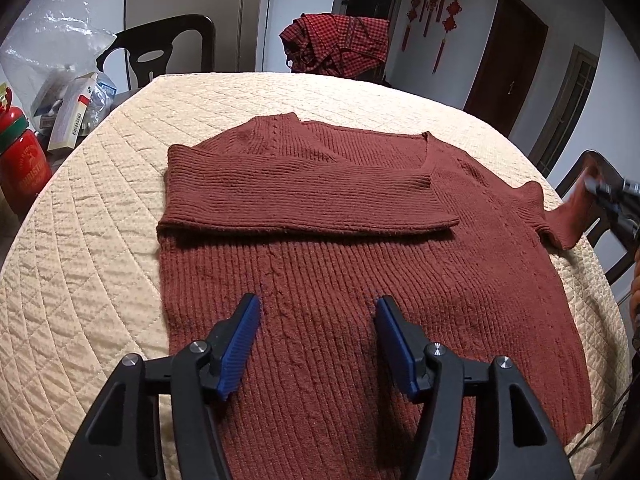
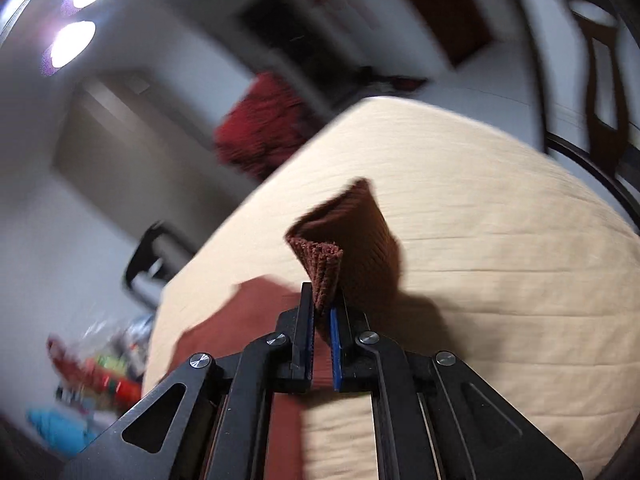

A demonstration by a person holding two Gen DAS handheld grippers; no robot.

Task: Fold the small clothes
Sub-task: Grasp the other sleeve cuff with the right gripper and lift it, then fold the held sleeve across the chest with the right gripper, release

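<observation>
The desk (image 1: pixel 100 200), dressed in a cream quilted cover, fills most of the left wrist view, and spread flat across it is the rust-brown ribbed sweater (image 1: pixel 360 280), collar toward the far side, hem toward the near edge. Its left sleeve (image 1: pixel 304 196) is already folded across the chest, lying in a neat band from left to right. The right sleeve (image 1: pixel 568 220) is another story: it stretches off the sweater's right shoulder, lifted clear of the cover toward the right edge of the desk.

Behind the desk, a red checked cloth (image 1: pixel 340 44) is draped over a chair at the far side, a dark chair (image 1: pixel 160 48) stands far left, and a red tin (image 1: pixel 20 160) sits among clutter at the left.

Now the tools. The left tool (image 1: pixel 318 312) hovers low over the sweater's lower body, its blue pads spread apart with only knit beneath them, gripping nothing. The right tool (image 2: pixel 322 304), seen in a blurred right wrist view, is clenched on the cuff (image 2: pixel 332 248) of that right sleeve, the bunched ribbed edge poking up out of the pinched pads above the cream cover.
</observation>
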